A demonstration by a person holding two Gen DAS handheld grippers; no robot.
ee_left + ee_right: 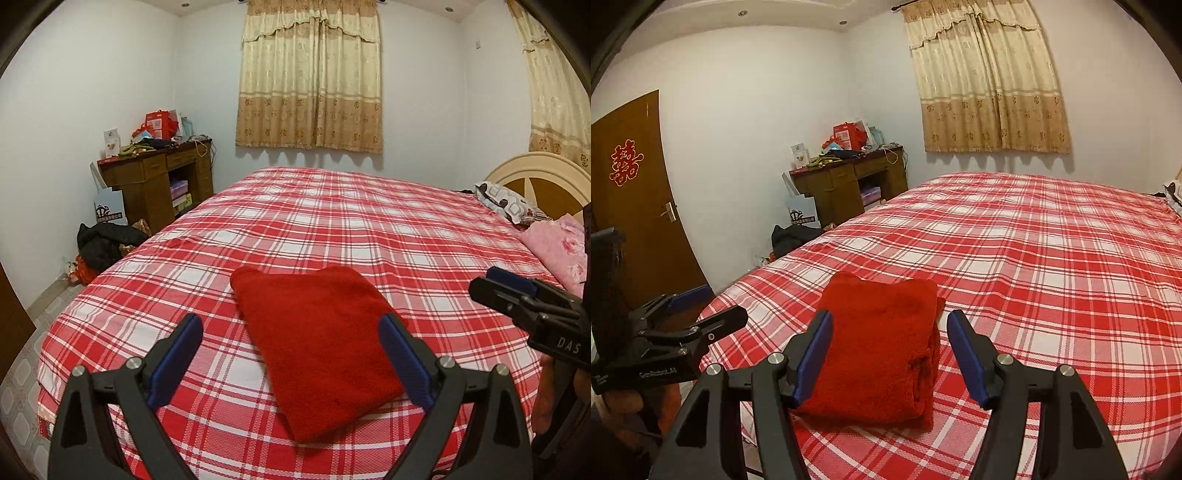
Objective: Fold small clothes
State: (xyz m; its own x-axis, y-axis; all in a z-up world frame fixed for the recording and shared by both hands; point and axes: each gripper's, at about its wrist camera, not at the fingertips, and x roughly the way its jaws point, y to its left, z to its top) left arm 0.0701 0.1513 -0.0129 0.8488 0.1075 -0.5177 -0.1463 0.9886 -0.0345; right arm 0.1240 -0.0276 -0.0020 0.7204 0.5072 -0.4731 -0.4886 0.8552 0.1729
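A red garment (317, 347) lies folded into a thick rectangle on the red-and-white plaid bed sheet (332, 221), near the bed's front edge. My left gripper (291, 325) hovers over the garment's near end with its jaws wide apart, and its blue pads (177, 358) touch nothing. In the right wrist view the same folded garment (879, 354) shows stacked layers on its right side. Above it, my right gripper (890, 317) is held open, its pads clear of the cloth. The grippers see each other: the right gripper (491, 284) at the far right, the left gripper (709, 306) at the far left.
Plaid sheet (1052, 277) stretches far behind the garment. Pillows (509, 203), a pink quilt (557, 247) and the headboard (535, 177) are at the right. A cluttered wooden desk (155, 177) and dark clothes on the floor (103, 240) stand left; a brown door (639, 206) is further left.
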